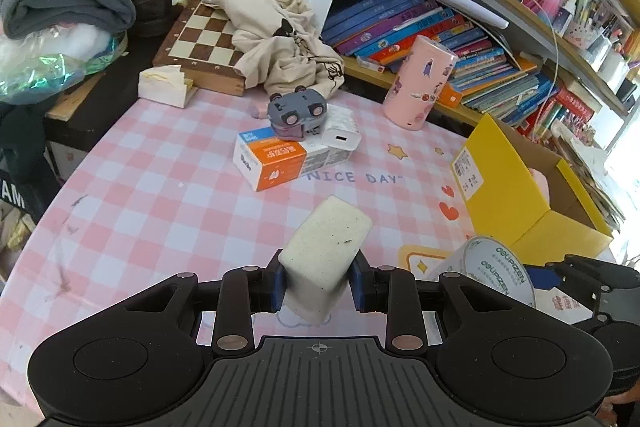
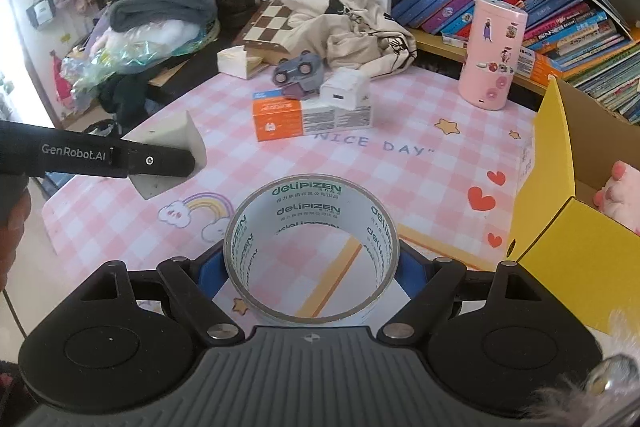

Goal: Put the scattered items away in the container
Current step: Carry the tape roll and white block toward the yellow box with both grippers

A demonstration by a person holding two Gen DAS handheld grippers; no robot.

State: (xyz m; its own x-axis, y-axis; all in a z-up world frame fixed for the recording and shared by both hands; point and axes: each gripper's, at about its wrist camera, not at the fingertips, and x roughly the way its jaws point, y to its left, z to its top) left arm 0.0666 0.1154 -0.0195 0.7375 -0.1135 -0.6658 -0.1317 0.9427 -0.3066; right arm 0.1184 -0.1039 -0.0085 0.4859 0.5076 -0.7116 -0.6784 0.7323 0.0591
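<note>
My left gripper [image 1: 318,285] is shut on a cream speckled sponge block [image 1: 326,251], held tilted above the pink checked tablecloth; the block also shows at the left of the right wrist view [image 2: 170,155]. My right gripper [image 2: 312,273] is shut on a roll of clear tape [image 2: 310,247] printed with green letters, its blue pads on both sides of the ring. The tape roll [image 1: 486,269] sits just right of the sponge in the left wrist view. A yellow cardboard box [image 1: 520,195] [image 2: 560,227] stands open at the right, with a pink plush inside [image 2: 618,193].
On the cloth lie an orange and white carton [image 1: 280,161] [image 2: 308,119], a grey toy car [image 1: 296,111] and a white charger [image 1: 340,135] on top of it. A pink canister [image 1: 418,83] [image 2: 494,61], chessboard [image 1: 204,39], beige cloth and bookshelves stand behind.
</note>
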